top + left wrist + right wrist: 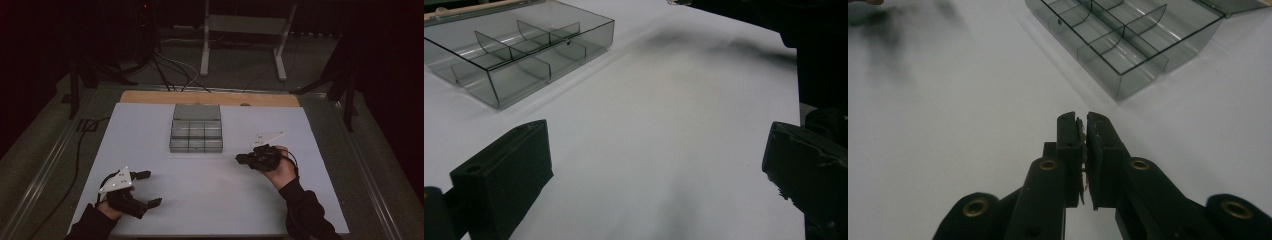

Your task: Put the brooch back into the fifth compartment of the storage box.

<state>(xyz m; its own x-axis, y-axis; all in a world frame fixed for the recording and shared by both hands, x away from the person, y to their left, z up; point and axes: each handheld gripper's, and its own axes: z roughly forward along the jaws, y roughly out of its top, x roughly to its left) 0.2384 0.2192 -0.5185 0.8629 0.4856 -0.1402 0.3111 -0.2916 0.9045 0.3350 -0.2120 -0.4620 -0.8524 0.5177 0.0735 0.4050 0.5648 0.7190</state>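
A clear grey compartment box point(196, 136) stands in the middle of the white board point(150, 125), its lid point(197, 111) laid open behind it and its several compartments bare. My left gripper point(148, 188) rests near the board's front left, open, with nothing between its wide-apart jaws. In the left gripper view the box point(519, 50) lies ahead to the upper left of that gripper point(654, 165). My right gripper point(239, 159) is right of the box's front corner and points left, shut. In the right gripper view its jaws point(1082, 121) are pressed together, and the box point(1128, 35) is at the upper right.
The white board sits on a wooden tabletop point(210, 97) with metal rails along the sides. Cables point(170, 70) and a white stand point(240, 30) occupy the dark floor beyond. Open board surface lies between the two grippers and in front of the box.
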